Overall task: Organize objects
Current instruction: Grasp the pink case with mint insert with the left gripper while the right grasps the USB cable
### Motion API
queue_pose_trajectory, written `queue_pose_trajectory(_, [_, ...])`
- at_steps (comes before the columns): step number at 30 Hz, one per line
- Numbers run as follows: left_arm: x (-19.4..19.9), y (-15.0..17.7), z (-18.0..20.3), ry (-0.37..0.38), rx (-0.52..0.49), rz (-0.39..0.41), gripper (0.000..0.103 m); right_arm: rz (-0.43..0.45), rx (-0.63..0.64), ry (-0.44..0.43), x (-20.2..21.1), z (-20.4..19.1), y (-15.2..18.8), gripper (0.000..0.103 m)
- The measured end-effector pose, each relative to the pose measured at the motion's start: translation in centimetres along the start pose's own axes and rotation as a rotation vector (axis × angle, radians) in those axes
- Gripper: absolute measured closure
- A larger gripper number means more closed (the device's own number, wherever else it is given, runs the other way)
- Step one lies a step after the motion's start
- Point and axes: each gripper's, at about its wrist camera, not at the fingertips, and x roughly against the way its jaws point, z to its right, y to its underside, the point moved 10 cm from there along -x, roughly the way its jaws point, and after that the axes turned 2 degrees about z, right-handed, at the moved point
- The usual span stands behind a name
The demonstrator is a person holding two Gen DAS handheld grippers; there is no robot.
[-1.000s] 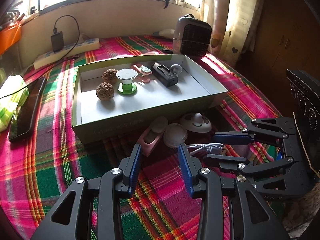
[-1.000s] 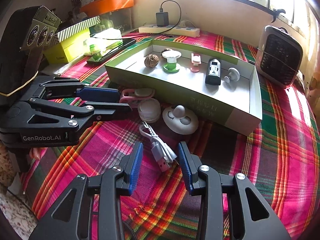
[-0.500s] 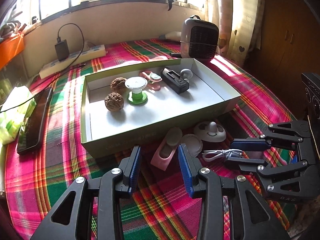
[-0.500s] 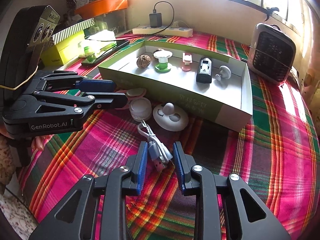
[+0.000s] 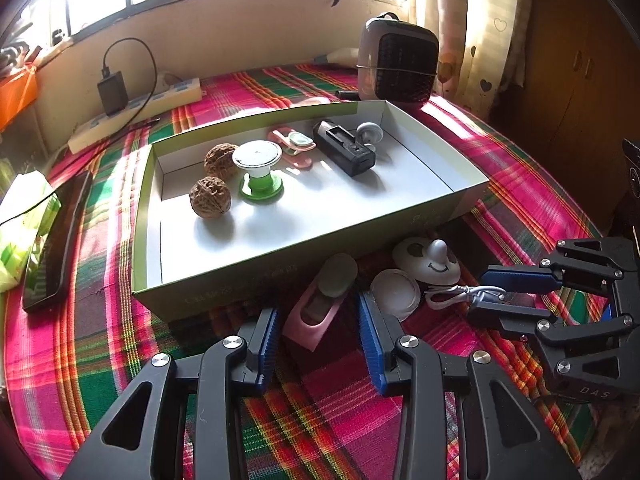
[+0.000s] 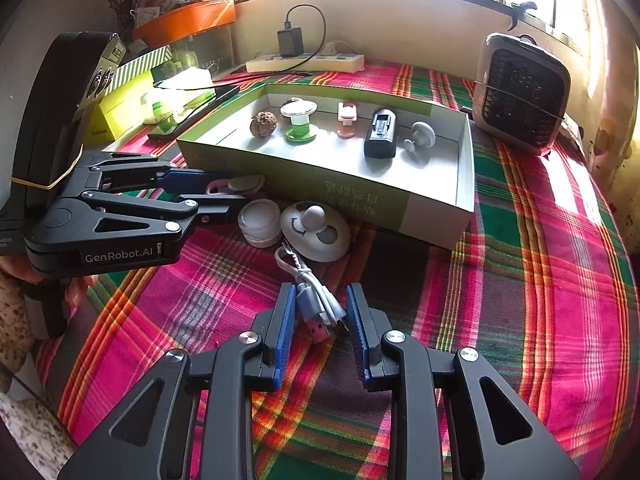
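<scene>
On the plaid cloth in front of the green box (image 5: pixel 304 264) lies a pink clip (image 5: pixel 320 304). It sits between the blue pads of my left gripper (image 5: pixel 318 336), whose jaws are closing with small gaps still showing on both sides. A white USB cable (image 6: pixel 316 304) is bundled between the pads of my right gripper (image 6: pixel 320 320), which is shut on it. In the left wrist view the right gripper (image 5: pixel 496 296) holds the cable's plug end. A white round lid (image 5: pixel 394 292) and a smiley-face disc (image 5: pixel 428 260) lie beside the clip.
The box holds two walnuts (image 5: pixel 210 196), a green and white spool (image 5: pixel 258 168), a second pink clip (image 5: pixel 292 142), a black device (image 5: pixel 344 148) and a grey knob (image 5: pixel 370 132). A heater (image 5: pixel 396 68) stands behind it, with a power strip (image 5: pixel 140 108) and a phone (image 5: pixel 56 240) to the left.
My left gripper has come forward so the pink clip now lies between its fingers, and the jaws have narrowed. The right jaws have shut on the cable.
</scene>
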Motion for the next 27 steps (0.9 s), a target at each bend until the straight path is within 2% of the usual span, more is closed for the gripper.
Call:
queue_pose_trajectory(3, [0.2,0.2,0.0,-0.003,0.011,0.004,0.078,0.000,-0.005,0.024,0.2,0.6,0.2,0.076])
queue_pose_trajectory(10, [0.7,0.9,-0.1,-0.020,0.060,0.002,0.086,0.004,-0.033,0.057,0.7,2.2,0.6,0.076])
queue_pose_trajectory(14, [1.2,1.5,-0.2,-0.031,0.081,0.000,0.086,0.004,-0.027,0.058,0.9,2.2,0.7,0.076])
queue_pose_trajectory(19, [1.2,1.4,-0.6,-0.037,0.110,-0.004,0.085,0.003,-0.022,0.046,0.8,2.1,0.6,0.076])
queue_pose_trajectory(23, [0.7,1.1,-0.4,-0.053,0.088,-0.012,0.073,0.000,-0.001,0.032,0.6,1.9,0.6,0.075])
queue_pose_trajectory(27, [0.2,0.6,-0.4,-0.071,0.087,-0.015,0.070,-0.003,0.013,0.016,0.4,1.7,0.4,0.073])
